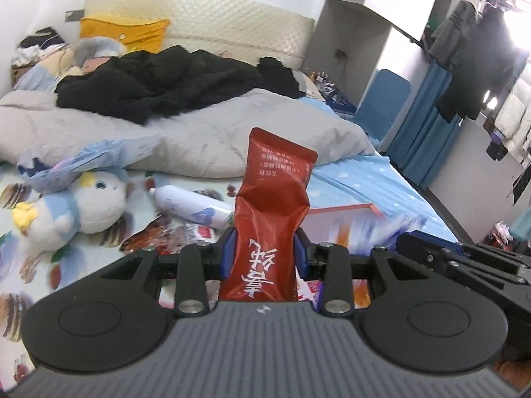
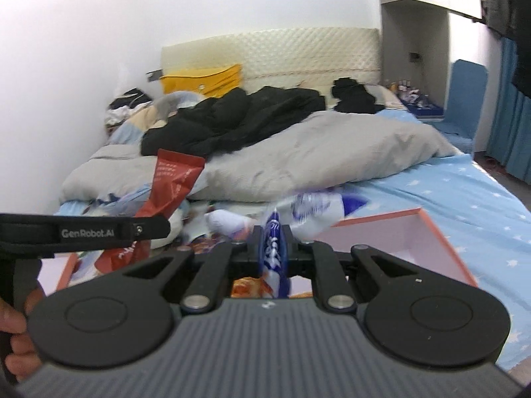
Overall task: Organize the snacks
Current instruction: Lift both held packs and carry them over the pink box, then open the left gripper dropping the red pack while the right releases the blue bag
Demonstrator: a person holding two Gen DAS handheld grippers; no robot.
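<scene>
The left tool (image 1: 264, 252) is clamped on a red snack packet (image 1: 270, 212), its blue pads pressed into both sides so the foil creases at the waist; the packet stands upright above the bed, its large white Chinese characters and smaller lines of print appearing upside down to the left wrist camera. The right tool (image 2: 273, 248) is closed tight on a blue and white packet (image 2: 274, 255) with white lettering too blurred to read, held edge-on over an open pink box (image 2: 441, 232) lying on the star-printed blue sheet (image 2: 464, 192). In the right wrist view a strap beside the red packet reads "GenRobot.AI". A white bottle (image 1: 189, 207), a plush toy (image 1: 76, 207) and a clear-wrapped snack (image 1: 166, 235) lie on the bed behind.
</scene>
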